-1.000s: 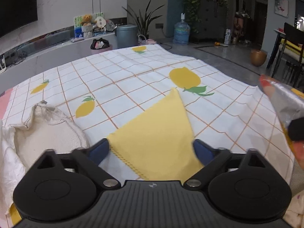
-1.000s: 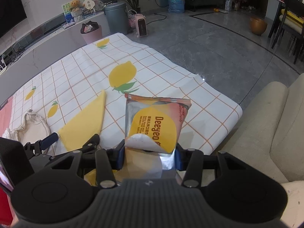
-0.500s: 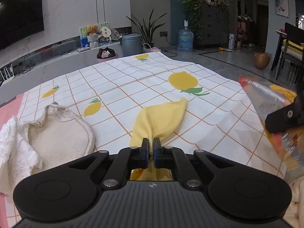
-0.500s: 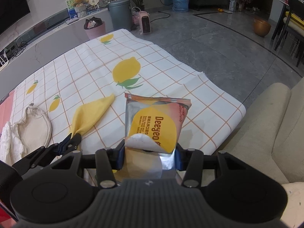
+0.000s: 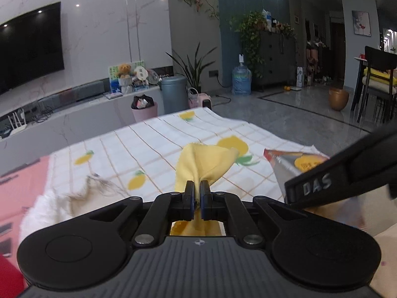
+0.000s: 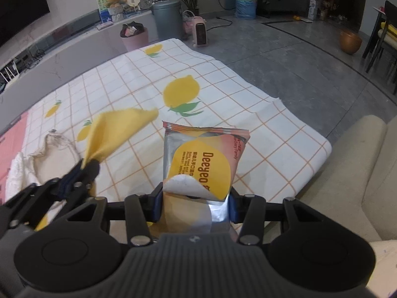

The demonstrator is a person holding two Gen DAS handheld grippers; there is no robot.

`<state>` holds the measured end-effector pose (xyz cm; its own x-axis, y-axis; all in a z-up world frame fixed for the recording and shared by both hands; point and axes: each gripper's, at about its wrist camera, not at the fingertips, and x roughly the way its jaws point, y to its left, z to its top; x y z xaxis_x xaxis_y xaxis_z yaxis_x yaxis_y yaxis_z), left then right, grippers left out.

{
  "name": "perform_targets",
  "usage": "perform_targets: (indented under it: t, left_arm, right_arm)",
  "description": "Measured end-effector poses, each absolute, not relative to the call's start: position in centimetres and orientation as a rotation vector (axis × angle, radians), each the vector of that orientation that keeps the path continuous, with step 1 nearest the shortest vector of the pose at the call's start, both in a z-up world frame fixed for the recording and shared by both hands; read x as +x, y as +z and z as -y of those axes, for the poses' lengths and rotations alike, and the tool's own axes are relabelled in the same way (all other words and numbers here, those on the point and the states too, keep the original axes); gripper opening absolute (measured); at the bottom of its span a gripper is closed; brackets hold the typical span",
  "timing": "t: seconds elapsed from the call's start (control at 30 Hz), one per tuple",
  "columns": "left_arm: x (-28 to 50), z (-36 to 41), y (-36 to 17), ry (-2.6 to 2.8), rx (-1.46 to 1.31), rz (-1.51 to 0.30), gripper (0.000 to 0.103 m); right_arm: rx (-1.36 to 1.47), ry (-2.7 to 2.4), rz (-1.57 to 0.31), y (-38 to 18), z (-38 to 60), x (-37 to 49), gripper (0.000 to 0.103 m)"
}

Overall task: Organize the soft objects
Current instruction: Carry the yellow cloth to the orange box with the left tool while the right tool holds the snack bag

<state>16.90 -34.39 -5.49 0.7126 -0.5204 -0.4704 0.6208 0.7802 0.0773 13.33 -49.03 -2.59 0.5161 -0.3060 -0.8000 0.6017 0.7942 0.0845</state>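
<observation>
Surface [image 6: 285,134] under lemon-print cover carries only a cream bag [image 6: 49,156] at its left end, nothing sorted yet, so task looks early. Wipes pack [image 6: 201,164] sits raised in right gripper [image 6: 196,203], jaws half-wide pressing its sides. Yellow cloth [image 5: 203,164] hangs lifted off the cover, pinched in left gripper [image 5: 196,200], jaws nearly closed; both need placing.

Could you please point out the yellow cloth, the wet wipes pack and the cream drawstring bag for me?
yellow cloth [image 6: 119,129], right wrist view, its lifted middle.
wet wipes pack [image 6: 203,164], right wrist view, its printed yellow front.
cream drawstring bag [image 6: 53,159], right wrist view, its flat body.
</observation>
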Motion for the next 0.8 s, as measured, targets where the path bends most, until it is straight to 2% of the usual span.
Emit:
perform_targets:
  t: [0.3, 0.57, 0.8]
  left_arm:
    - [15.7, 26.6, 0.9, -0.549, 0.17, -0.405, 0.005]
    - [12.7, 14.1, 6.7, -0.396, 0.119, -0.358, 0.005]
    - [11.4, 4.4, 7.9, -0.255, 0.072, -0.375, 0.005]
  right_arm:
    - [0.327, -0.434, -0.721, 2.0, 44.3, 11.9, 0.048]
    - [0.242, -0.169, -0.584, 7.1, 36.4, 10.0, 0.048]
    - [0.189, -0.061, -0.522, 9.8, 27.9, 9.6, 0.048]
